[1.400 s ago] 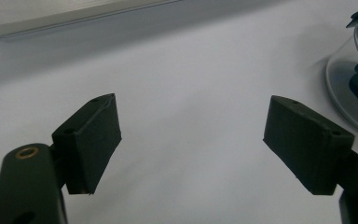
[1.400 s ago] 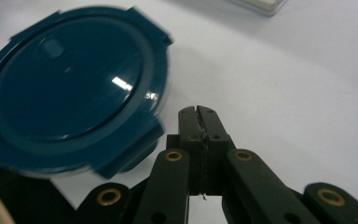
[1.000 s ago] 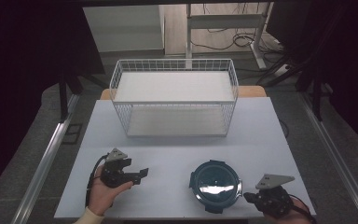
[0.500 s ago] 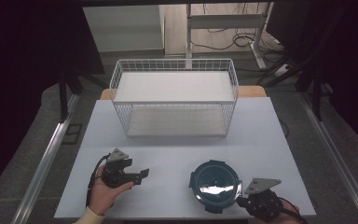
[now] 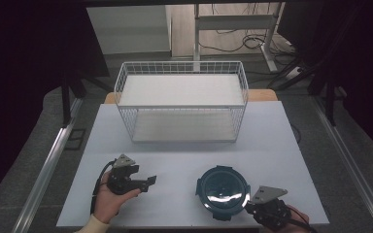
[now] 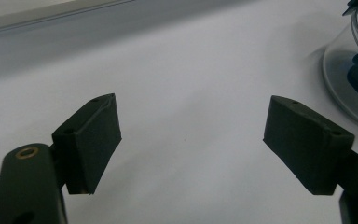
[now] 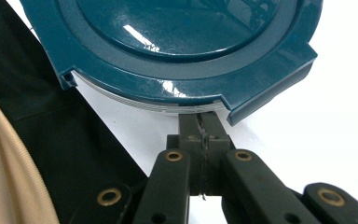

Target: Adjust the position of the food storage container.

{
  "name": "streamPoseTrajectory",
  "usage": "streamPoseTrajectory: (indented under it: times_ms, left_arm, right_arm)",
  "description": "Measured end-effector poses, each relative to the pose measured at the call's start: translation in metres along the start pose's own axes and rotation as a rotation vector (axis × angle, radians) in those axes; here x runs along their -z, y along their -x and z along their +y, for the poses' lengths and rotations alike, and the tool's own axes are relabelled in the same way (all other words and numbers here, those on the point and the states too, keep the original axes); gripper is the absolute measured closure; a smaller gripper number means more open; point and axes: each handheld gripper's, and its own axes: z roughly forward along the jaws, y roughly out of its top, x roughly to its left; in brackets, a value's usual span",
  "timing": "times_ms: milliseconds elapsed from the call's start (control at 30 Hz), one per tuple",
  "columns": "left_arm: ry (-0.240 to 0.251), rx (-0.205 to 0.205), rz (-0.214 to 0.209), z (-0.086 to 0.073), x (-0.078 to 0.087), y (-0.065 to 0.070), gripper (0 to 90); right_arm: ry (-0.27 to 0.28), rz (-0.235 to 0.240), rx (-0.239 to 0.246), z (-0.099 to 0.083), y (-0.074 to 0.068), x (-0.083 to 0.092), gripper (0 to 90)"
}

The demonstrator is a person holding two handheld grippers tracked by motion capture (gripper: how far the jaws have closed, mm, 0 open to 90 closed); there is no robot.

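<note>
A round clear container with a teal lid [image 5: 222, 189] stands near the front of the white table [image 5: 272, 145]. My right gripper [image 5: 247, 205] lies at its near right side, shut with nothing between the jaws. In the right gripper view the closed tips [image 7: 200, 122] sit tucked just under the rim of the teal lid [image 7: 177, 46], beside one of its clip tabs. My left gripper [image 5: 149, 182] rests in a hand at the front left, pointing right toward the container. Its jaws [image 6: 191, 140] stand open over bare table, and the container's edge [image 6: 349, 79] shows at the far right.
A white wire basket [image 5: 182, 104] with a white floor stands at the back middle of the table. Bare table lies between it and the grippers. A beige sleeve and dark cloth [image 7: 23, 140] show at the left of the right gripper view.
My right gripper has slid left and toward the near edge, up to the container's rim. The left gripper and the container have stayed where they were.
</note>
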Motion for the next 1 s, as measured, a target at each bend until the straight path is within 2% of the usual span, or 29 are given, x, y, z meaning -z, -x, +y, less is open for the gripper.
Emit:
streamPoseTrajectory:
  times_ms: [267,533,800,933,1000]
  left_arm:
    - [0.004,0.006,-0.001,0.002,0.0,-0.001,17.9]
    - [0.008,0.014,0.003,0.003,0.002,-0.004,17.9]
    - [0.024,0.029,0.004,0.005,0.006,-0.008,17.9]
    - [0.037,0.049,-0.026,0.005,0.009,-0.011,18.0]
    - [0.042,0.049,-0.019,0.006,0.01,-0.012,18.1]
  right_arm:
    - [0.006,-0.029,0.003,0.007,-0.001,-0.004,89.7]
    - [0.007,-0.032,0.009,0.016,-0.002,-0.012,89.7]
    - [0.02,-0.023,0.019,0.035,-0.008,-0.022,89.8]
    - [0.016,-0.016,0.035,0.048,-0.012,-0.032,89.7]
    - [0.015,-0.015,0.038,0.05,-0.012,-0.034,89.7]
